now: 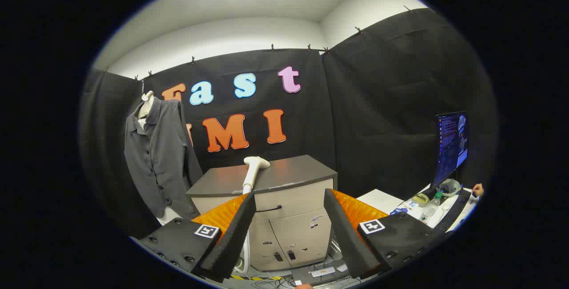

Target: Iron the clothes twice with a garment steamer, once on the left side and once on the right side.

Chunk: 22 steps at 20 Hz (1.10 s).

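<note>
**Two fingers spread wide, nothing held**

Two fingers of our gripper (290, 200) stand well apart and clamp on nothing; through the gap between them we see the front of a low cabinet (289, 218) with a dark handle and closed doors. The cabinet stands beyond the fingers, its dark flat top bare apart from the garment steamer (253, 171).

We see the steamer as a pale head lying on the cabinet top near its front edge, with a pale hose dropping down the cabinet's front, where it passes behind our left finger. It is just ahead of that finger's tip and apart from it.

Farther out on the left side, a grey buttoned shirt (158, 155) hangs on a pale hanger form against the black cloth wall, well apart from the steamer and beside the cabinet's left corner.

Out on the right we make out a desk (382, 200) with a lit monitor (451, 146), a keyboard (453, 213), a clear bottle (432, 204) and a person's hand (478, 189) at its far end. Cables lie on the floor at the cabinet's foot.
</note>
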Each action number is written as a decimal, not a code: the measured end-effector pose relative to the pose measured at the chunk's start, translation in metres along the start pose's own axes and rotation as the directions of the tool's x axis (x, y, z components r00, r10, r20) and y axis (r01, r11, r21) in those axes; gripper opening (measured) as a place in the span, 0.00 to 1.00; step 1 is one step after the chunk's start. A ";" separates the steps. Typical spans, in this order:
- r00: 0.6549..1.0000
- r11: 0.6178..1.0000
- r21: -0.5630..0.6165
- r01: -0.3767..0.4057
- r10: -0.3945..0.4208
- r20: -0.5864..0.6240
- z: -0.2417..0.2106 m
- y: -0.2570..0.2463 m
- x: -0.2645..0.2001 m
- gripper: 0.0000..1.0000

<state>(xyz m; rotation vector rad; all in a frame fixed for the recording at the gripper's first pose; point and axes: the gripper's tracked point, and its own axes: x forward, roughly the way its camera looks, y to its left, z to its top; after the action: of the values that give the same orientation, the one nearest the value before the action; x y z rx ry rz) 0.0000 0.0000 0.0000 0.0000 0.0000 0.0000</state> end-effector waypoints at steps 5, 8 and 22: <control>0.999 0.999 -0.015 0.035 -0.034 0.020 0.009 -0.020 -0.014 0.98; 0.998 0.999 -0.017 0.045 -0.045 0.032 0.007 -0.021 -0.022 0.98; 0.994 0.994 -0.045 0.104 -0.103 0.030 0.011 0.038 0.003 0.99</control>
<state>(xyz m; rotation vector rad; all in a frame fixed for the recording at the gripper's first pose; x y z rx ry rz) 0.0029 0.0383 0.0108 -0.0468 -0.0274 -0.1035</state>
